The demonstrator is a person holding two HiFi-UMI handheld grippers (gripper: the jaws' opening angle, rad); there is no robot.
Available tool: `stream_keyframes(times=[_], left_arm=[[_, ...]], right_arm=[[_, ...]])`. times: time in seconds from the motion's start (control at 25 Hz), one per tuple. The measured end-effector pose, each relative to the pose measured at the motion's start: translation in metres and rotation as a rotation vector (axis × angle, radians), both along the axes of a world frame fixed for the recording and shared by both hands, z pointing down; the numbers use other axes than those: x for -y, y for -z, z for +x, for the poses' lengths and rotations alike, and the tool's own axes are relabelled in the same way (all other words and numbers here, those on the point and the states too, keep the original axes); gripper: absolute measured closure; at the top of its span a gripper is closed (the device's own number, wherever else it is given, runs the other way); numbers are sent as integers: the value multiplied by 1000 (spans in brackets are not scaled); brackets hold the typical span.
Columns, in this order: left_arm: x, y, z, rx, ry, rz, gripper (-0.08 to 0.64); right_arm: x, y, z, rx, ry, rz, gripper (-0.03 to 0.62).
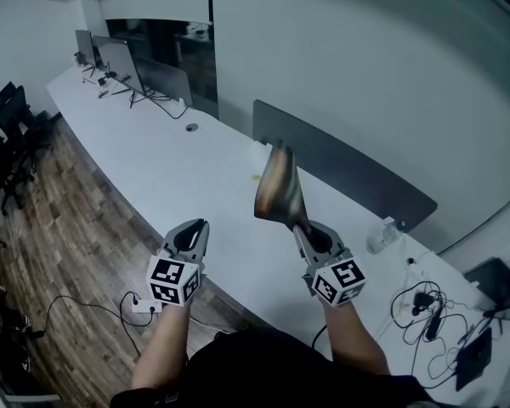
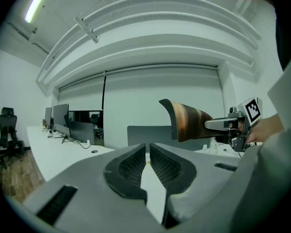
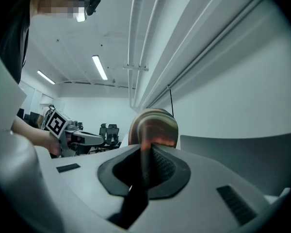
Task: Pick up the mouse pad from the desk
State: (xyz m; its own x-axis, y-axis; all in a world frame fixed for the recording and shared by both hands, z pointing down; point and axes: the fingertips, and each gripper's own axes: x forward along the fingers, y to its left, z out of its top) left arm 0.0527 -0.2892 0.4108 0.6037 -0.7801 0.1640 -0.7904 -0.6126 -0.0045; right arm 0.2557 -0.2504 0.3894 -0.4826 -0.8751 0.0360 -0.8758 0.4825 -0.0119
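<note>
1. Shows the right gripper [image 1: 301, 228] pinched tight on the bottom edge of the mouse pad [image 1: 278, 189], the thin sheet squeezed between its two dark ribbed pads [image 3: 167, 166].
2. Shows the left gripper [image 2: 148, 147] closed down to a narrow slit, tips almost meeting, with nothing between them.
3. Places the mouse pad in the air, clear of the long white counter [image 1: 178, 177], rising roughly upright from the right gripper and curling over at its top edge.
4. Gives the pad a brown and dark surface with a paler, warmer streak down the middle.
5. Sets the left gripper beside the right one, both held out over the near edge of the counter. Leaves the pad up and to the right of the left gripper, well apart from it.
6. Puts a grey divider panel [image 1: 348, 172] on the counter behind the pad.
7. Shows black-and-white square patterns on the left marker cube [image 1: 172, 280] and on the right marker cube [image 1: 338, 280].
</note>
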Motion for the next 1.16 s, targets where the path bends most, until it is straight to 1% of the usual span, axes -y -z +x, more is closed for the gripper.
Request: stream_keyframes(times=[0.12, 0.28, 0.56, 0.76, 0.96, 1.16], left_arm=[[0, 0, 0, 9, 13, 14, 525], [-3, -12, 1, 31, 17, -26, 526], [-5, -16, -3, 39, 39, -42, 526], [-8, -21, 2, 12, 25, -70, 526], [-6, -23, 0, 22, 43, -74, 526], [-7, -23, 1, 21, 50, -77, 526]], right_arm=[[4, -4, 2, 23, -9, -9, 558], [3, -8, 1, 19, -19, -16, 558], [-5, -16, 15, 8, -48, -40, 558], [-8, -18, 23, 13, -69, -47, 558], [-9, -20, 39, 15, -91, -48, 558], [-11, -21, 42, 20, -90, -52, 558]])
